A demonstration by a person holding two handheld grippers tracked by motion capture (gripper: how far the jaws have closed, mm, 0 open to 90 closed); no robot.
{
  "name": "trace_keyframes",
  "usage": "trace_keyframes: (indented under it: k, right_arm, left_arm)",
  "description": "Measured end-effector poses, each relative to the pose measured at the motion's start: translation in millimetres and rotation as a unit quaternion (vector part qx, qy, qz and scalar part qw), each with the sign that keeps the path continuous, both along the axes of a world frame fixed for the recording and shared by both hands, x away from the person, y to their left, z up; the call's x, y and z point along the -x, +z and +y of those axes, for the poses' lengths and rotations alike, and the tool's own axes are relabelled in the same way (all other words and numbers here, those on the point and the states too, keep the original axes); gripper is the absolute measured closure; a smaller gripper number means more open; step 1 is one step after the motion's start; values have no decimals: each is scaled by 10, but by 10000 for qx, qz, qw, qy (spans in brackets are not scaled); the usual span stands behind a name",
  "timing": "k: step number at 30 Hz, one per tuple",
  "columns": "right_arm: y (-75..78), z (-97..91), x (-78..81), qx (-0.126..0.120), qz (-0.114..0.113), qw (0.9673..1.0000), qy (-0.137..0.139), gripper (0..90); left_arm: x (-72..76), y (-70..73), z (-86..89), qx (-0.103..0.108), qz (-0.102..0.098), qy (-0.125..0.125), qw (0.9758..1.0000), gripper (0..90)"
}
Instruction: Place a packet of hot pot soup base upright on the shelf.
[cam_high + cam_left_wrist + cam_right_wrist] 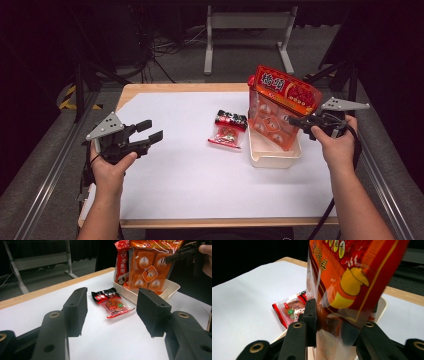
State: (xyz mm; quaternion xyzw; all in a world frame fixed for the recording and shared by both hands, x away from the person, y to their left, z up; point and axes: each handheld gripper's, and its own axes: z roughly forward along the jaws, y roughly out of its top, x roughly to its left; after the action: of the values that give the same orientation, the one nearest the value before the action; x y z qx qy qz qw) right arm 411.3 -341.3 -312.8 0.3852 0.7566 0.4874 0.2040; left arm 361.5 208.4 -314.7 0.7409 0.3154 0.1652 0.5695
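Nearest the person, the front edge of the desk (pixel 225 222) is seen as a bare wooden strip, and a wide stretch of its white sheet lies uncovered between the two forearms. The left claw (pixel 150 131) is held over the left part of the sheet with its jaws spread and nothing between them; open room is left all around it, and it is kept well apart from the packets.

Farther in, one small red snack packet (pixel 229 129) lies flat on the sheet, just beside the left wall of one white tray (pixel 274 159). The tray sits toward the right side, near the desk's right edge.

One large orange bag (pixel 280 102) is held in the tray, tilted, its lower end down inside the tray and its top raised well above the rim. The right claw (pixel 295 121) is pinched on the bag's right side, its jaws pressed onto the clear film.

In the left gripper view, a second, narrower red packet (pixel 122 261) is seen standing in the tray behind the orange bag, which counts three packets in all. In the right gripper view, the film is seen clamped between the black pads (pixel 312 315).

Beyond the far wooden edge, a grey floor and one metal frame (pixel 247 22) are seen.
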Motion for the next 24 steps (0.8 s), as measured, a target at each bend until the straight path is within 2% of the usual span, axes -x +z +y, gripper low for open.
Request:
trace_keyframes:
  k: [12, 16, 24]
  right_arm:
    - [-73, -18, 3, 56, 104, 9999, -11, 704]
    - [-159, 64, -27, 329, 171, 9993, -11, 704]
    - [-197, 135, -63, 420, 222, 9989, -5, 703]
  left_arm:
    - [-4, -1, -7, -31, 8, -11, 10000, 434]
    - [2, 0, -4, -8, 1, -2, 10000, 434]
    - [-4, -4, -7, -36, 7, -15, 10000, 433]
